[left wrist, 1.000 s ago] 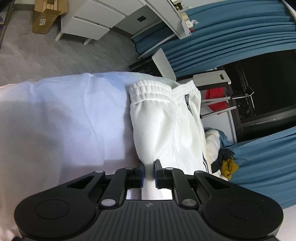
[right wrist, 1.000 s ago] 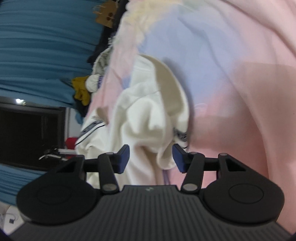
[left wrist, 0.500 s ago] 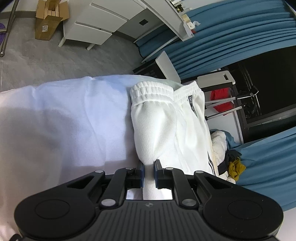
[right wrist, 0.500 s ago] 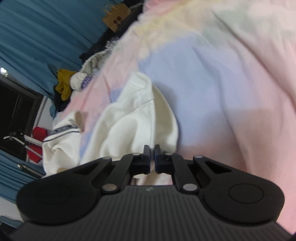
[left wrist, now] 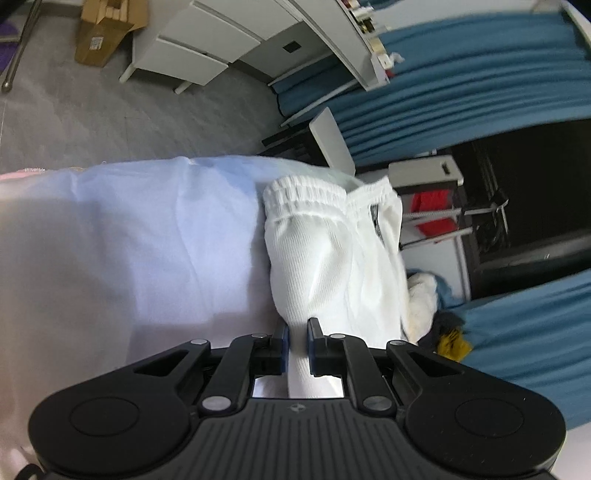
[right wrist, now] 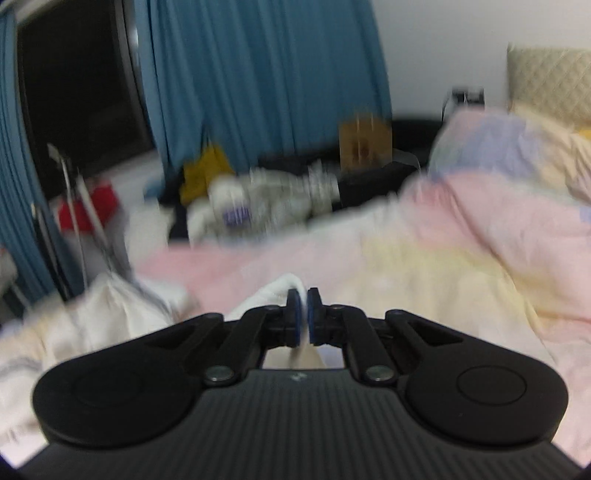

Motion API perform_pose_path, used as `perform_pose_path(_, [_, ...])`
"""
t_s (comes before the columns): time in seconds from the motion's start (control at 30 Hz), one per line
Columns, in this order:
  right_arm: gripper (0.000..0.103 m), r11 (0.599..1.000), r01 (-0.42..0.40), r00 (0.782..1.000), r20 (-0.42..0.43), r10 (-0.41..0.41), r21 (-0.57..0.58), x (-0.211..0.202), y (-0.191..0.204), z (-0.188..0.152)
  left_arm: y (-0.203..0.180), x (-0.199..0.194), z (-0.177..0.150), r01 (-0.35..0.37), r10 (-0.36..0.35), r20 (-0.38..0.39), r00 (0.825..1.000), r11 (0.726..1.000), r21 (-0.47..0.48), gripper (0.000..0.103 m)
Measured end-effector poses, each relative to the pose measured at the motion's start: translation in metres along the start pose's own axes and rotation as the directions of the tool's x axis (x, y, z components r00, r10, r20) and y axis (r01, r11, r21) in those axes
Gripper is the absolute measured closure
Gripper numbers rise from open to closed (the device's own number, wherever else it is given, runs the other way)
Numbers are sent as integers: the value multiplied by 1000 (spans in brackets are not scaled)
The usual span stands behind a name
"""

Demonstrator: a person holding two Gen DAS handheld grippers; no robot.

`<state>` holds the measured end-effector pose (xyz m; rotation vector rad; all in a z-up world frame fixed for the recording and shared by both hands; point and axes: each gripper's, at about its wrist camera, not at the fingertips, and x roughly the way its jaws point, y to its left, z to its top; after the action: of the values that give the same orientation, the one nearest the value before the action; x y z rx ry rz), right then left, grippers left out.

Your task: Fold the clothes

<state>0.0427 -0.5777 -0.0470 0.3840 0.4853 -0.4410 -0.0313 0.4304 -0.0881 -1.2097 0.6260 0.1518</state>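
Note:
White sweatpants (left wrist: 325, 251) with an elastic waistband (left wrist: 303, 197) lie on the pastel bedspread (left wrist: 129, 251), waistband at the far end. My left gripper (left wrist: 297, 332) is shut on a fold of the sweatpants at their near end. My right gripper (right wrist: 303, 308) is shut on a white edge of the sweatpants (right wrist: 266, 295) and holds it above the bedspread (right wrist: 424, 266). The right wrist view is blurred by motion. More white cloth (right wrist: 110, 306) lies to the left below it.
A pile of clothes (right wrist: 266, 203) sits on dark furniture beyond the bed, in front of blue curtains (right wrist: 258, 81). A white drawer unit (left wrist: 192, 48) and a cardboard box (left wrist: 103, 33) stand on the grey floor. A rack with a red item (left wrist: 432, 210) is by the bed's end.
My right gripper shut on the edge of the sweatpants, then swung up and round, so its view now faces the curtains. My left gripper kept its hold and hardly moved.

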Motion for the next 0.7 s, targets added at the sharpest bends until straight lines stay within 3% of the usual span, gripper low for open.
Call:
perform_pose_path(0.1, [92, 982, 61, 989, -144, -35, 180, 11, -27, -25, 4, -1, -1, -2, 2, 1, 1000, 1000, -24, 93])
perform_pose_path(0.13, [89, 970, 83, 987, -157, -47, 229, 8, -33, -34, 6, -1, -1, -3, 3, 0, 1000, 999, -32, 93])
perform_pose_path(0.2, [75, 943, 123, 985, -157, -77, 310, -4, -42, -51, 6, -1, -2, -12, 12, -1, 1000, 1000, -27, 93])
perform_pose_path(0.23, [63, 926, 143, 983, -159, -92, 350, -10, -47, -60, 6, -2, -3, -17, 17, -2, 1000, 1000, -24, 93])
perform_pose_path(0.27, [51, 906, 152, 985, -137, -106, 396, -21, -49, -70, 5, -2, -3, -21, 21, -2, 1000, 1000, -12, 93])
perform_pose_path(0.37, [35, 848, 114, 992, -11, -126, 517, -68, -48, -102, 3, -4, -6, -32, 32, 6, 999, 999, 4, 93])
perform_pose_path(0.47, [33, 821, 129, 989, -11, -148, 556, -92, -51, -129, 3, -4, -7, -41, 40, 5, 999, 999, 12, 93])
perform_pose_path(0.53, [33, 788, 158, 987, -120, -108, 595, -86, -62, -145, 4, -3, -8, -50, 50, 1, 999, 998, 22, 93])
perform_pose_path(0.63, [33, 669, 177, 962, -272, 39, 722, -59, -87, -179, 6, -1, -8, -66, 66, -3, 998, 997, 29, 93])
perform_pose_path(0.7, [34, 619, 189, 950, -302, 81, 762, -46, -94, -198, 7, -2, -8, -70, 70, 7, 998, 997, 19, 93])
